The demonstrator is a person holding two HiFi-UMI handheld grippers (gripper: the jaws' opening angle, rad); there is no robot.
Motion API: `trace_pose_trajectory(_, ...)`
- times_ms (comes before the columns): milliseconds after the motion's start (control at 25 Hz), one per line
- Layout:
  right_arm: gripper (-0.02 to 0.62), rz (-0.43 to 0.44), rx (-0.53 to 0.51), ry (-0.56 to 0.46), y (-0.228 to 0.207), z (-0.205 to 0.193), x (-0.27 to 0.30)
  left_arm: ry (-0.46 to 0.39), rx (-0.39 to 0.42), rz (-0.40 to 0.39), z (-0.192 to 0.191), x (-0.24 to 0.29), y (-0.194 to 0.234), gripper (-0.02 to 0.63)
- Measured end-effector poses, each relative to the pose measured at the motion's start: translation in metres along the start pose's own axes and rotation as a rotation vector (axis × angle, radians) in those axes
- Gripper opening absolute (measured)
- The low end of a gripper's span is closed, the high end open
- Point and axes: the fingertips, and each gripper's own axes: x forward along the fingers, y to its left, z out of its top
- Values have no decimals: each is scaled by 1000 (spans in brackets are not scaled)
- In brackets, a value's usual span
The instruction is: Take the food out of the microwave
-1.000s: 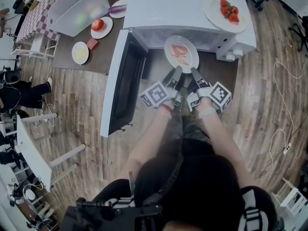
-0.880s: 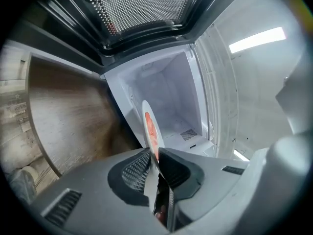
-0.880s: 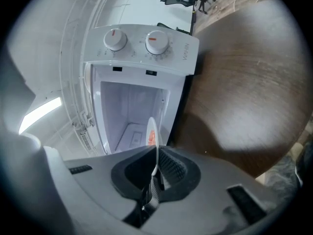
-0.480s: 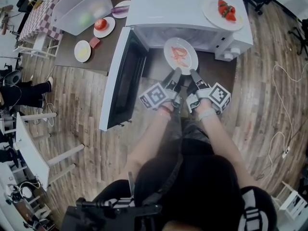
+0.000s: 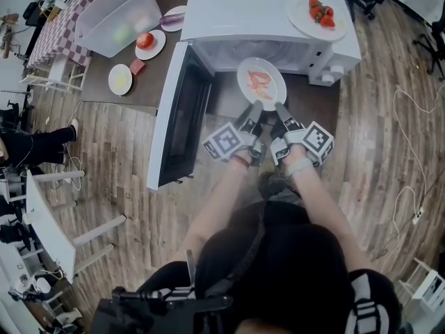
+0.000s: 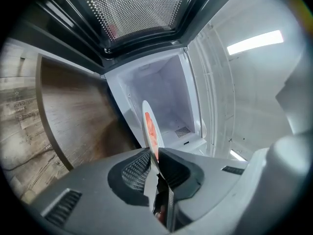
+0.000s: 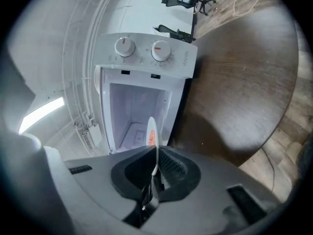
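Left gripper has its jaws pinched on the near rim of the round white plate, and the left gripper view shows that rim edge-on, wedged between the dark ribbed pads. Right gripper is alongside, almost closed, biting the same near rim just to the right, the thin white edge running straight down between its jaws. Both hands share the load, with the marker cubes side by side in front of the boxy white microwave.

On the plate sits the orange-red food, and plate and food hang right at the microwave's open mouth, just in front of the pale cavity. The black-windowed door is swung wide to the microwave's left. Two round white dials sit on the control panel at the cavity's right side.

On top of the microwave, towards its right end, a second white plate carries red strawberries. Left of the microwave, the dark brown table holds a clear plastic tub, a small plate with a red tomato, another with something yellow, and a small red block between them
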Motion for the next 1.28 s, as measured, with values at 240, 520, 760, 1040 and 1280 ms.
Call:
trace_pose_trajectory(240, 12, 18, -9, 0, 8, -10, -5, 11, -15, -9, 0, -12, -4, 44)
trace_pose_trajectory(520, 12, -6, -11, -24, 2, -46, -44, 41, -17, -27, -22, -57, -6, 41)
trace_pose_trajectory(760, 12, 2, 12, -47, 8, -67, -71, 69, -22, -41, -38, -84, -15, 43)
trace_pose_trajectory(1040, 14, 27, 27, -80, 12, -86, -101, 93, -11, -57, -55, -114, -26, 44)
trace_pose_trajectory(1280, 15, 0, 22, -86, 6, -102, -127, 99, -17, -63, -71, -136, -29, 44)
